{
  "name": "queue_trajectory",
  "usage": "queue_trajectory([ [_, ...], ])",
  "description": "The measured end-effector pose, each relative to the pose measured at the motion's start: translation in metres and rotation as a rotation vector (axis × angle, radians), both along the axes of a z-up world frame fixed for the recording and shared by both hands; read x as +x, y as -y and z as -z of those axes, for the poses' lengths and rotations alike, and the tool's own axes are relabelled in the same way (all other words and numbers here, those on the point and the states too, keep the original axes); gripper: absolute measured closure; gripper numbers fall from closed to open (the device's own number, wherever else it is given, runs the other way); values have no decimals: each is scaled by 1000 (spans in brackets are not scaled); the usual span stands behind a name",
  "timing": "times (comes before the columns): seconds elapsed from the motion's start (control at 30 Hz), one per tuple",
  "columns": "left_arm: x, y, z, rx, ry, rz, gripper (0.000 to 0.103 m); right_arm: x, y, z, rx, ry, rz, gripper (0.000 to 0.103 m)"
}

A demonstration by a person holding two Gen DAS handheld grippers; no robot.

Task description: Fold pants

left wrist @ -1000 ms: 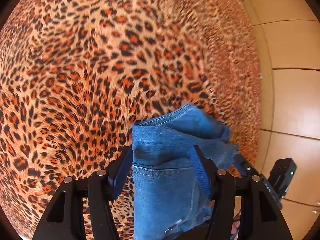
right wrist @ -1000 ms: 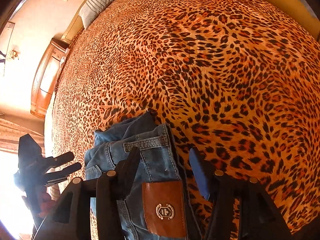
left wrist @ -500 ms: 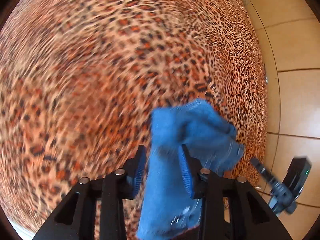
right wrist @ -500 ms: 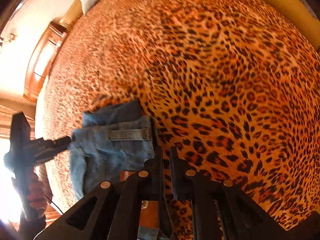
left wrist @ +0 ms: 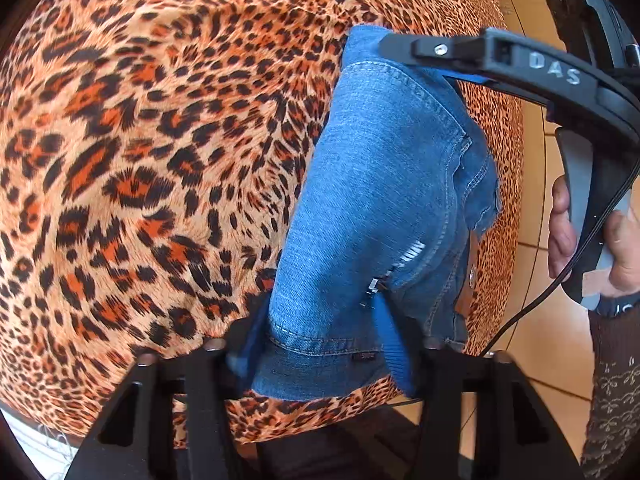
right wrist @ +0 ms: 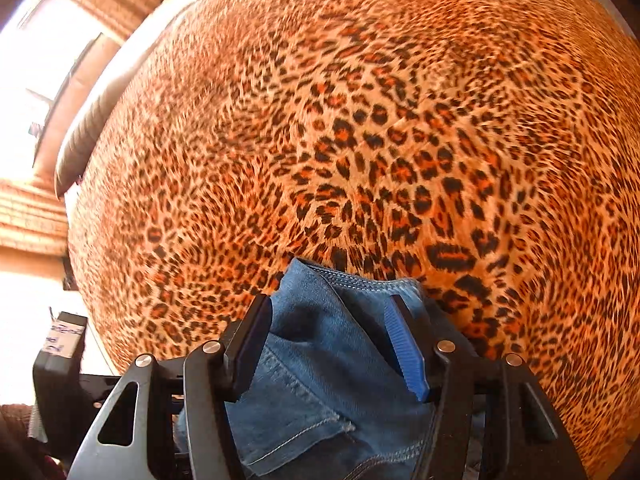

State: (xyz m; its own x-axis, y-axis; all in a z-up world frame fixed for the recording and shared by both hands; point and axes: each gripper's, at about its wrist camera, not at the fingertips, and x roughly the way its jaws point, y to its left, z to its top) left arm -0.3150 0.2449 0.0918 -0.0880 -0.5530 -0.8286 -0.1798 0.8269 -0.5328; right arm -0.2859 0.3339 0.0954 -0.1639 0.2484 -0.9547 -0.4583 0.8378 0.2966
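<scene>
Both tools have swung the jeans (left wrist: 372,208) across the bed (left wrist: 140,160). The left tool (left wrist: 324,344) has just narrowed onto denim; the right tool (right wrist: 332,344) has just reopened, straddling it loosely. The fold looks nearly laid.

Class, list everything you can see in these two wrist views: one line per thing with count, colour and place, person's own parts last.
jeans: one, blue denim, on the bedspread near its edge
bedspread: one, orange and black leopard print, fills both views
floor: tan tiles, right of the bed in the left wrist view
cable: one, black, trailing below the right claw's handle
left claw: one, black with blue pads, jaws have just been closing, shut on the jeans
right claw: one, black with blue pads, jaws have just been opening, open with jeans between them
right hand: one, around the right claw's handle
sleeve: one, dark patterned, at that wrist
</scene>
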Motion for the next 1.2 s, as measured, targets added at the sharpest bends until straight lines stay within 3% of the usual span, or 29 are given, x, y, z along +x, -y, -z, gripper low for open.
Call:
queue_trajectory([
  [0.03,-8,3,-4,14,21,8,74,-5,-6,0,18,-6,-48,67],
  [0.07,-23,7,-10,16,38,16,80,-10,-14,-6,-2,19,-90,73],
  [0.1,-33,11,-13,4,36,13,82,-15,-16,-17,10,38,-94,93],
  [0.13,-41,13,-14,3,51,2,82,-14,-15,-27,64,32,-73,99],
  [0.2,-47,14,-6,19,55,-39,82,-14,-7,-36,108,45,-23,99],
  [0.27,-46,9,0,-10,21,-94,81,-13,-6,-13,26,19,-29,99],
  [0.33,-49,1,-9,13,51,-70,80,-10,-4,4,-24,36,-32,99],
  [0.4,-53,-7,-22,36,68,-15,78,1,13,6,-74,73,56,100],
  [0.5,-54,-16,-49,34,112,23,79,5,51,-20,84,31,212,93],
  [0.57,-48,-22,-71,31,177,43,76,-6,69,-37,95,61,215,92],
  [0.67,-22,-34,-84,73,232,7,66,-20,95,-42,62,60,216,68],
  [0.77,16,-43,-72,49,183,-67,66,-35,120,-42,-9,63,291,68],
  [0.83,36,-33,-45,2,118,-123,62,-51,150,-42,11,50,401,61],
  [0.93,66,-22,-16,-8,59,-142,52,-74,196,-36,-68,70,567,49],
  [1.03,79,-2,2,29,18,-118,53,-94,222,-8,2,-17,744,47],
  [1.07,80,7,1,76,29,-102,57,-101,223,3,73,-60,777,58],
  [1.1,88,15,4,132,56,-81,59,-104,223,6,124,-73,787,93],
  [1.17,88,26,5,210,105,-31,61,-113,223,-8,130,29,785,96],
  [1.2,89,30,11,226,96,-13,61,-116,226,-6,77,54,775,96],
])
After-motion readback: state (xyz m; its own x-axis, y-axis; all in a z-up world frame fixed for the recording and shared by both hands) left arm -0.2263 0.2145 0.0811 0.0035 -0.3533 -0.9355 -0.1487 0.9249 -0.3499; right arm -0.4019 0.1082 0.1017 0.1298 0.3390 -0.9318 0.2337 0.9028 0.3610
